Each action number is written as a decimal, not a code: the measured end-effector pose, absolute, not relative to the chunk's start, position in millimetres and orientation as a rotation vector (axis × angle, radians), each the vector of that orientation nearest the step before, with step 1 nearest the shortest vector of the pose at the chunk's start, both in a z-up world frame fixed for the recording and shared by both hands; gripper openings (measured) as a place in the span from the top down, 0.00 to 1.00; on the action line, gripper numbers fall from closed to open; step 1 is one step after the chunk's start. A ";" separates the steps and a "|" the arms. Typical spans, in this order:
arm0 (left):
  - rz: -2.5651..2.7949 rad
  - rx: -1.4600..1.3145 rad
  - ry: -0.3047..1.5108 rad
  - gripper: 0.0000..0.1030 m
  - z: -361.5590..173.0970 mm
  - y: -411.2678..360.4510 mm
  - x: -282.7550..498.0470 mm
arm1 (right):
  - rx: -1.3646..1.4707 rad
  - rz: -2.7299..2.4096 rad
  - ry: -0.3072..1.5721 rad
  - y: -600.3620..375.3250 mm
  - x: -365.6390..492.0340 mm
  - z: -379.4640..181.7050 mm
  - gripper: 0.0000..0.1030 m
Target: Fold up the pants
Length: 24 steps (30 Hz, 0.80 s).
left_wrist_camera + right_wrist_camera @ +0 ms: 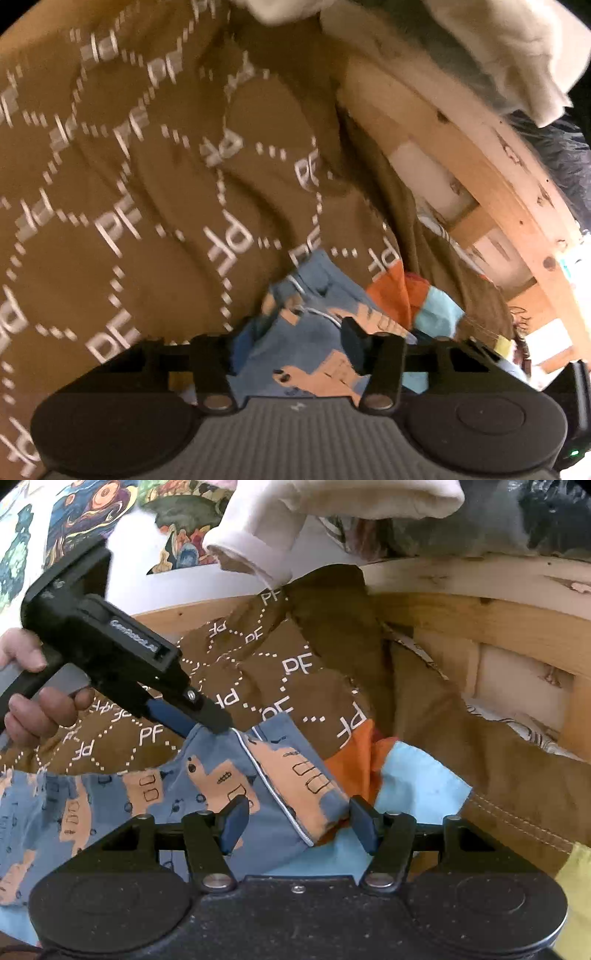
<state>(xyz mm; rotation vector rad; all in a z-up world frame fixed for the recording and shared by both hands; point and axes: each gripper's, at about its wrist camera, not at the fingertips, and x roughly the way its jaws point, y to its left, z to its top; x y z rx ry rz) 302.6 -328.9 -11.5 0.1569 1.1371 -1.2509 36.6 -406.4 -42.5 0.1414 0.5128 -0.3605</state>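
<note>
In the left wrist view, the left gripper (295,354) hangs over the pants (303,354), blue cloth printed with tan shapes, which lie on a brown blanket (147,184) near the wooden bed frame (461,166). Its jaws stand partly apart with cloth between them, but the left finger is hidden behind its linkage and the picture is smeared, so I cannot tell whether the pads press on anything. The likely trouble is a shallow bite: it might catch one layer only, or take the blanket along with the pants.

In the right wrist view, the right gripper (299,823) is open, its pads either side of a raised fold of the pants (221,775) along a white piped seam, neither pad clearly pressing. If it closes here, the orange cloth (351,753) and light blue cloth (421,775) just beyond the fold could get pinched too. This view alone shows the left gripper (218,722) from outside, held by a hand (40,705), its tips at the pants' upper edge where it meets the blanket. It also shows a white sleeve (258,550) hanging above. The left view alone shows how much of the blanket stretches away to the left.
</note>
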 end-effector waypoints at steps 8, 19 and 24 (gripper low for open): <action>-1.262 0.112 1.085 0.90 -18.1 -333.2 301.2 | 0.161 -0.390 0.495 -408.6 43.2 -45.7 0.37; -1.400 0.349 0.578 0.92 0.7 -334.7 248.5 | 0.107 -0.432 0.481 -401.6 45.7 -50.9 0.34; -1.248 0.412 0.628 0.87 -16.9 -345.4 257.2 | 0.086 -0.441 0.481 -398.8 48.3 -52.0 0.33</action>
